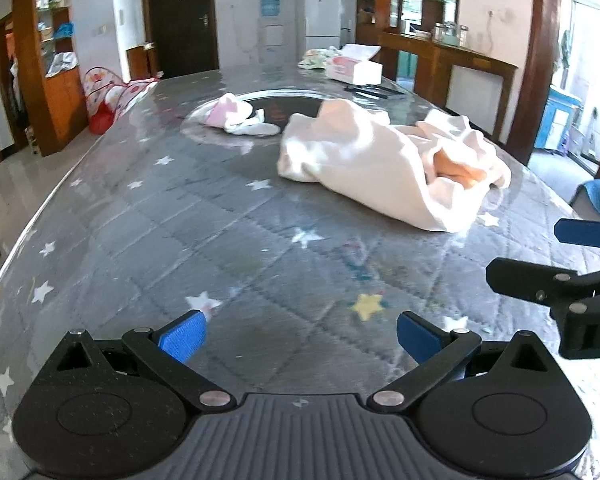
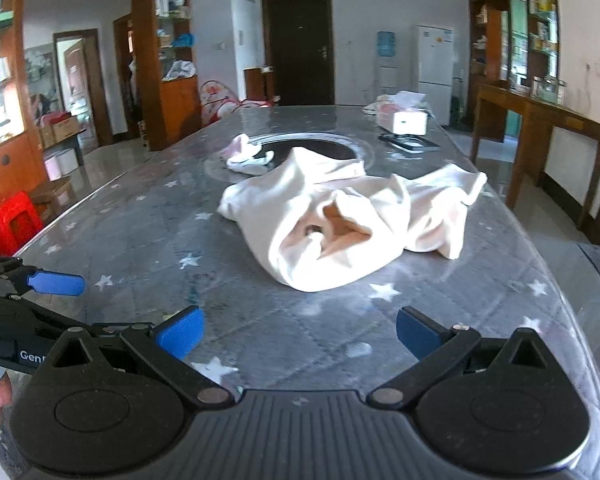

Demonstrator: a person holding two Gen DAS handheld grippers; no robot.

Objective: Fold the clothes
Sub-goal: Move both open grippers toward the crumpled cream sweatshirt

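On the long table (image 1: 148, 216), which wears a grey quilted cover with little stars under a shiny clear sheet, there's a cream garment (image 1: 384, 160) lying crumpled in a heap, past the middle and a bit toward the right side. It's bunched up with an opening facing the cameras, so you can see a peachy lining inside (looks soft, fleece maybe, hard to say). Just behind it, on the round dark inset in the tabletop, sits a small pink and white piece of clothing (image 1: 236, 116), apart from the cream one. Further back there's a tissue box (image 1: 354, 69) near the far end. The left gripper (image 1: 300, 338) hovers low over the near edge with its blue pads spread wide and nothing between them. The right gripper (image 2: 300, 334) is the same deal, jaws wide apart and empty, well short of the garment. Both sit side by side, each poking into the other's view.
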